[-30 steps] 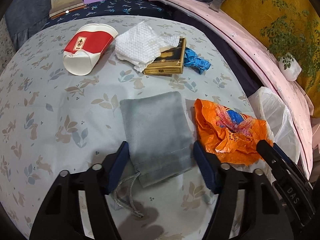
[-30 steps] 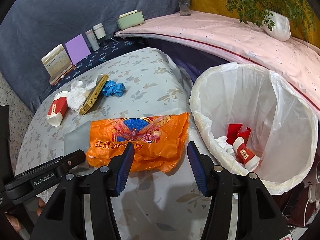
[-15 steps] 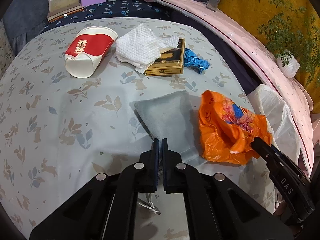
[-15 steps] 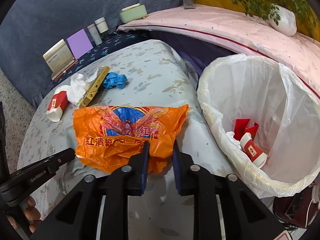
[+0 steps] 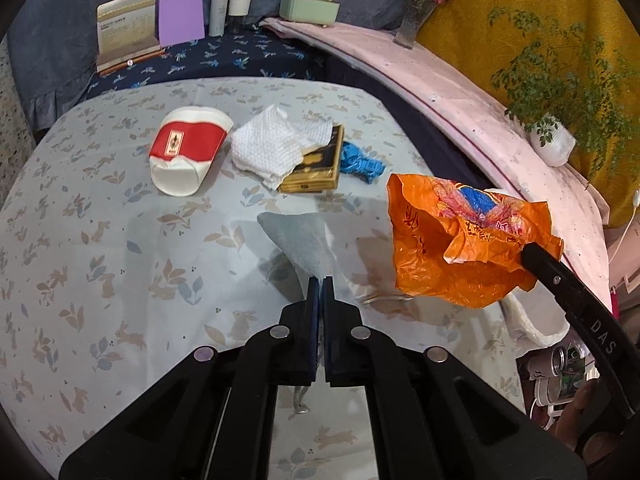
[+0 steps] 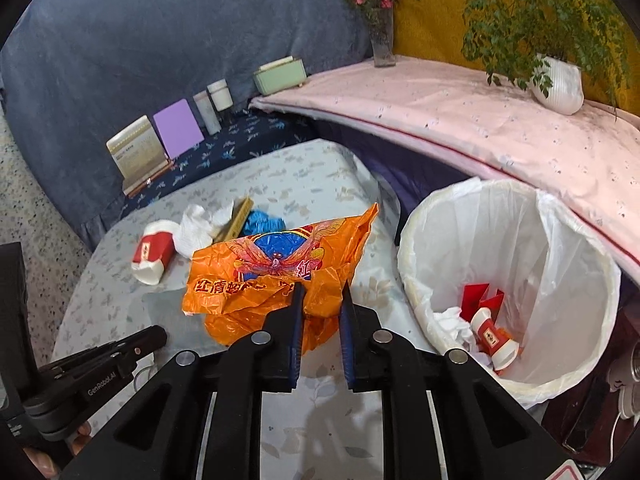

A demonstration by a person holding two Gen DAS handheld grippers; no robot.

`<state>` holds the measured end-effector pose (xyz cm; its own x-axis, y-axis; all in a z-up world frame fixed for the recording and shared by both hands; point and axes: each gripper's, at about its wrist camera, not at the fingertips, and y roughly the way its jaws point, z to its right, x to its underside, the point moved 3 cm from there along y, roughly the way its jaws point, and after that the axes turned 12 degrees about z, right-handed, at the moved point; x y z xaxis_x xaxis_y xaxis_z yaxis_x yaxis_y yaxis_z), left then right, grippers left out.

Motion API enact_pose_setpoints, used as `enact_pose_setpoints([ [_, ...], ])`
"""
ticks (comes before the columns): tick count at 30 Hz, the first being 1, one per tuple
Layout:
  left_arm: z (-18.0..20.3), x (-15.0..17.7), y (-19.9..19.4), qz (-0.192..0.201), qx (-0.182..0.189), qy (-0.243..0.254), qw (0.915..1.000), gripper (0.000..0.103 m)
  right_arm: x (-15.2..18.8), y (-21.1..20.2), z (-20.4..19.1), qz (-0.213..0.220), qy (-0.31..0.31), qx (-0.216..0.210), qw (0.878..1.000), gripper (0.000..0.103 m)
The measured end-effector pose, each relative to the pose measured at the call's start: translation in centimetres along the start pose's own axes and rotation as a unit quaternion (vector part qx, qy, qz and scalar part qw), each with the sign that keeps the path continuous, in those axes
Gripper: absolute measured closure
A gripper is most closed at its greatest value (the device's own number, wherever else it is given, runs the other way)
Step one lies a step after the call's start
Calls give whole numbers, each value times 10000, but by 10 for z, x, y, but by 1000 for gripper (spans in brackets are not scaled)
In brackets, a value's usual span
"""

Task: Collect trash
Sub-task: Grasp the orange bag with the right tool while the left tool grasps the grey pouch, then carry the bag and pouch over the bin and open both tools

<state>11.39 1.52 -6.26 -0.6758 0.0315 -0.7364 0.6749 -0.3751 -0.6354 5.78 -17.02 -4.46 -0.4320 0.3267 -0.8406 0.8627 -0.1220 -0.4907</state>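
My left gripper (image 5: 320,280) is shut on the near edge of a grey cloth pouch (image 5: 300,240) and holds it lifted off the floral table (image 5: 100,240). My right gripper (image 6: 320,292) is shut on a crumpled orange plastic bag (image 6: 276,264), raised above the table; the bag also shows in the left wrist view (image 5: 460,236). A white-lined trash bin (image 6: 560,240) stands just right of the table, with red-and-white cups and tissue inside.
At the table's far side lie a red-and-white paper cup (image 5: 186,156), a white tissue (image 5: 276,142) over a gold-edged box (image 5: 320,168), and a blue wad (image 5: 362,164). Books and jars line the back. A potted plant (image 6: 558,84) sits on the pink ledge.
Both grippers closed, the left on the grey pouch and the right on the orange bag. Both items have since been lifted off the table.
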Motion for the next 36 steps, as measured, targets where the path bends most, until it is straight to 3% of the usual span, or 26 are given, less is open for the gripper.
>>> enact_pose_setpoints([
  [14,59,-26,-34,442,461,409,9971,102,-22,-39,45,485,356,388,9974,88],
  [36,193,-30,-20,396,1528,1228,9798,102,-24,-76,165,830,1089,1404,9806,88],
])
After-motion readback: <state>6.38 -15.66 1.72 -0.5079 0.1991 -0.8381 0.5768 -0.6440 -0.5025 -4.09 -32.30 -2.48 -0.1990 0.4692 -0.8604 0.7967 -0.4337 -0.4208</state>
